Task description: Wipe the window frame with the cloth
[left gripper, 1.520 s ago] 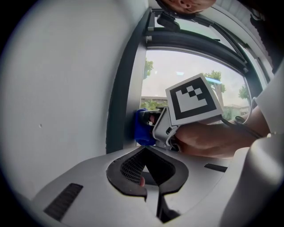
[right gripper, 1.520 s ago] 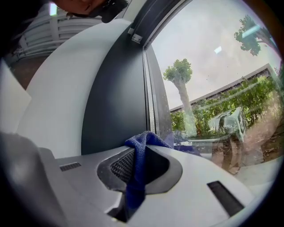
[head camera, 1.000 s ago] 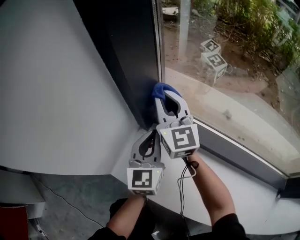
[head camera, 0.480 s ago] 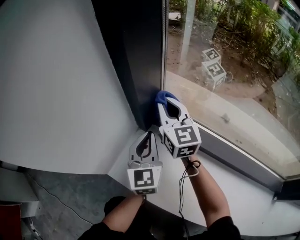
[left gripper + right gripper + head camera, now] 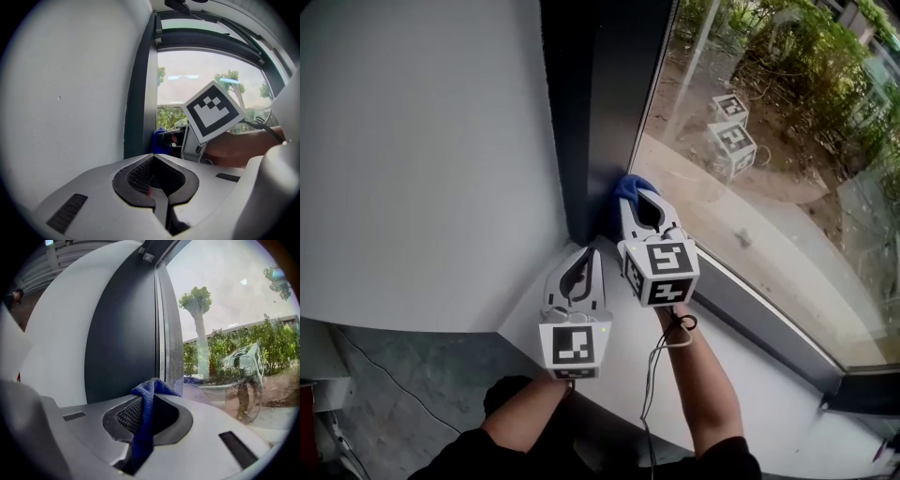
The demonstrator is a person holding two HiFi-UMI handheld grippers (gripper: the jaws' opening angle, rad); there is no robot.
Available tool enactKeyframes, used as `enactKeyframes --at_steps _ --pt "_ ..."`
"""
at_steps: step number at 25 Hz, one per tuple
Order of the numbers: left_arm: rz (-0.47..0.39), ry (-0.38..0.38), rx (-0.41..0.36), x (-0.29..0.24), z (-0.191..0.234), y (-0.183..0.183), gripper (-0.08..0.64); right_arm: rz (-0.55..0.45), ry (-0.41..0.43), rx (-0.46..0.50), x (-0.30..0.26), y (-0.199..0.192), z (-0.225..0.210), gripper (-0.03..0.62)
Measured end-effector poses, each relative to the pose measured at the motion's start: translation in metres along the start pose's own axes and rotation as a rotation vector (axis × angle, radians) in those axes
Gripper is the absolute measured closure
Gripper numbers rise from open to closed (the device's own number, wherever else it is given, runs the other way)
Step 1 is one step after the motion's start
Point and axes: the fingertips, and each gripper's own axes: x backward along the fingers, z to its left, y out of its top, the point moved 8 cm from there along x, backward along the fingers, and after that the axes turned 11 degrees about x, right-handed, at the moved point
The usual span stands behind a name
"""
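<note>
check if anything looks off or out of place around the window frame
Nothing stands out. The right gripper holds the blue cloth at the lower corner of the window frame, the left gripper sits shut and empty beside it, and no spill or damage shows.

A white sill (image 5: 759, 375) runs along the foot of the window, from the corner beside the dark window frame (image 5: 581, 112) away to the lower right, and its top is smooth and plain. A blue cloth (image 5: 630, 187) sits in that corner at the sill's far end; whether it touches the sill cannot be told. Below, a thin cable (image 5: 370, 358) lies on the grey floor (image 5: 422, 384).
</note>
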Motion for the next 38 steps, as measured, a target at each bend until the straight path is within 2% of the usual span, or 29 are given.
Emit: enactKeyframes --at_steps 12,17,27,33,38 --pt "-0.008 0.0 0.047 0.001 0.004 0.001 0.555 0.171 0.092 0.065 -0.003 -0.019 0.001 0.569" --pt "-0.003 -0.01 0.062 -0.005 -0.002 -0.002 0.555 0.205 0.137 0.071 0.0 -0.026 -0.002 0.569" --pt "0.064 -0.051 0.063 -0.006 -0.007 -0.005 0.555 0.238 0.161 0.093 0.014 -0.028 0.002 0.569" --pt "0.082 -0.062 0.075 -0.005 -0.003 -0.008 0.555 0.261 0.129 0.161 0.024 -0.033 0.008 0.569" --pt "0.096 -0.095 0.055 -0.005 -0.017 -0.012 0.555 0.272 0.108 0.146 0.041 -0.039 -0.001 0.569"
